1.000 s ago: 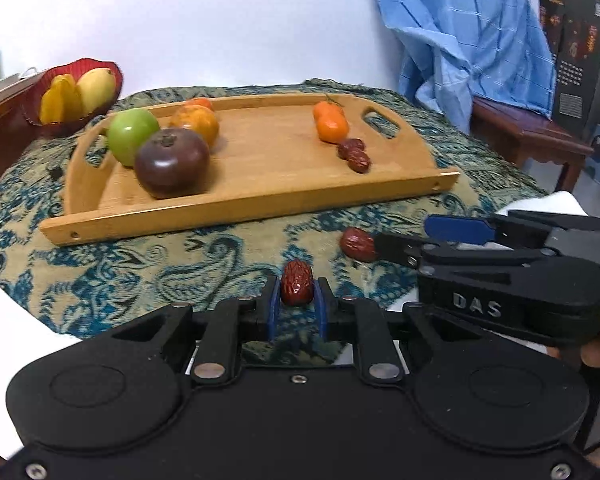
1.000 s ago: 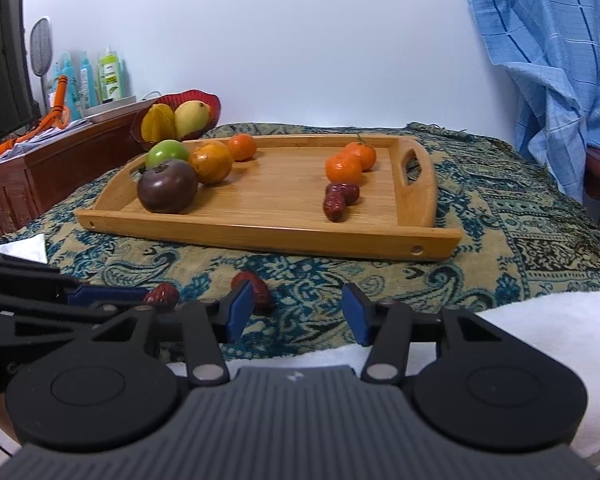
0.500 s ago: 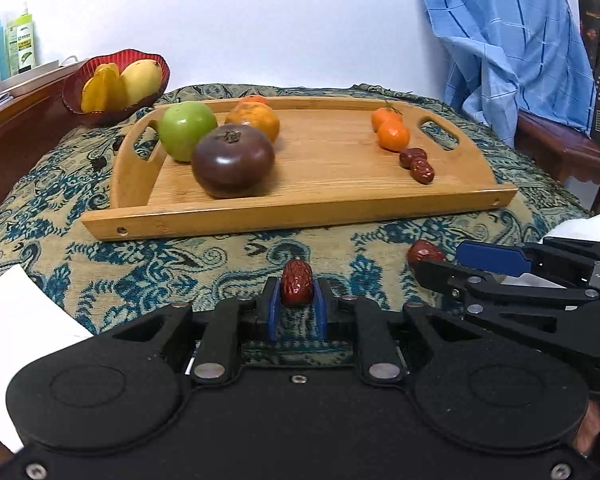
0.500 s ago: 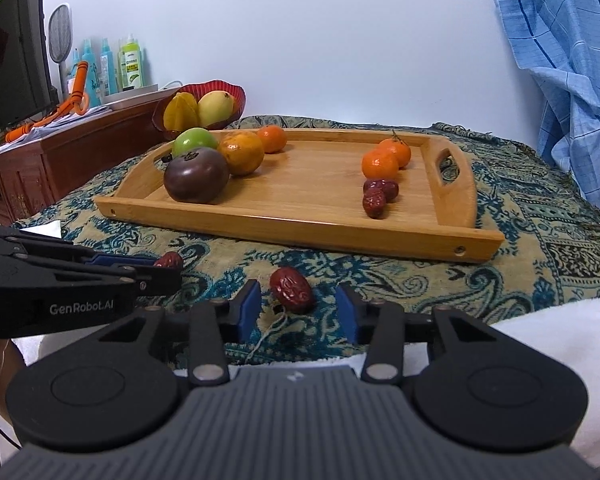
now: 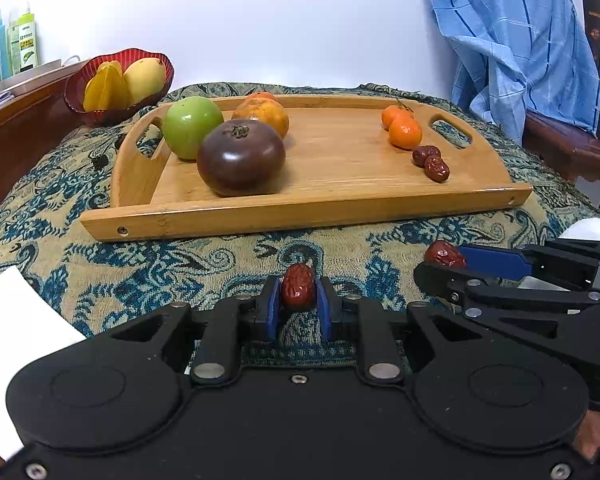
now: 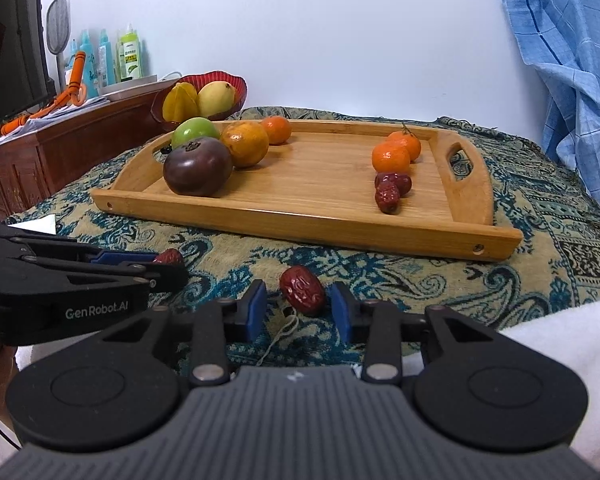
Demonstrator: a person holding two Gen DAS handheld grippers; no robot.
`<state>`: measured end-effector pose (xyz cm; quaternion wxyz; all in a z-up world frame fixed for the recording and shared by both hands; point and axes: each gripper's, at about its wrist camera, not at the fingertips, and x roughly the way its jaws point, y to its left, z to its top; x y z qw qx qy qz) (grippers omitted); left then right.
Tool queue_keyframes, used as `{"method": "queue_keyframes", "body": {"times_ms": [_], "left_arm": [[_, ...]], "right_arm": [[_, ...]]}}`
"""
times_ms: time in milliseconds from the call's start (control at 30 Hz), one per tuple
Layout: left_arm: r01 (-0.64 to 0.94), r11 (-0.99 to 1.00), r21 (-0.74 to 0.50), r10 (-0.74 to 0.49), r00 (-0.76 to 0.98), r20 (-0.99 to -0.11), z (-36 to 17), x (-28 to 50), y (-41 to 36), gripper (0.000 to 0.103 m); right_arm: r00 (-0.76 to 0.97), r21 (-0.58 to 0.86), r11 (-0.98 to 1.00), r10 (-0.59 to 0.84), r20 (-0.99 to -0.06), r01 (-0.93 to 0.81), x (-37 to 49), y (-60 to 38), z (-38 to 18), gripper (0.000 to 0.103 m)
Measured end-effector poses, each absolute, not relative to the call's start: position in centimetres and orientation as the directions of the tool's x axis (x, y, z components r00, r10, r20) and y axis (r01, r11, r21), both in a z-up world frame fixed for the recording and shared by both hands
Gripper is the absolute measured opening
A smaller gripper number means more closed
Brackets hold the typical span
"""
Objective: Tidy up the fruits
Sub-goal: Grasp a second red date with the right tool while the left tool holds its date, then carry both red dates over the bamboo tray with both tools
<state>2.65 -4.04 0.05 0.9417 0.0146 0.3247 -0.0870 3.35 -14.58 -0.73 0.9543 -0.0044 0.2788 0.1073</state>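
Note:
My left gripper is shut on a red date, held just above the patterned cloth in front of the wooden tray. My right gripper is open, its blue pads on either side of a second red date that lies on the cloth. That date shows in the left wrist view beside the right gripper's fingers. The tray holds a dark purple fruit, a green apple, oranges and two dates.
A red bowl with a starfruit and a mango stands behind the tray's left end. A wooden cabinet with bottles is at the left. A blue checked cloth hangs over a chair at the right. White paper lies at the near left.
Both grippers have moved forward toward the tray. The right gripper's pads have come up around the loose date, which lay ahead of them before. The left gripper kept its date.

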Motion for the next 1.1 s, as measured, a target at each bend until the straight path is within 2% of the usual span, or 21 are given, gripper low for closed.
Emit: {"method": "queue_keyframes", "body": {"times_ms": [167,333,700,1100], "left_arm": [[0.176,0.984,-0.03,-0.157,0.773,-0.614,0.0,2.6,-4.0,0.021],[0.178,0.983,-0.038,-0.163,0.772,-0.615,0.1,2.6,-4.0,0.019],[0.181,0.983,-0.023,-0.16,0.796,-0.583,1.2,2.4,-4.1,0.018],[0.193,0.981,-0.017,-0.172,0.828,-0.534,3.6,2.6,-4.1,0.018]], "right_arm": [[0.822,0.028,0.979,0.184,-0.538,-0.201,3.5,-14.2,-0.8,0.038],[0.826,0.017,0.983,0.165,-0.539,-0.185,3.6,-14.1,-0.8,0.029],[0.845,0.015,0.987,0.147,-0.514,-0.163,3.6,-14.2,-0.4,0.028],[0.887,0.05,0.989,0.146,-0.439,-0.138,4.0,-14.7,1.3,0.028]]}}
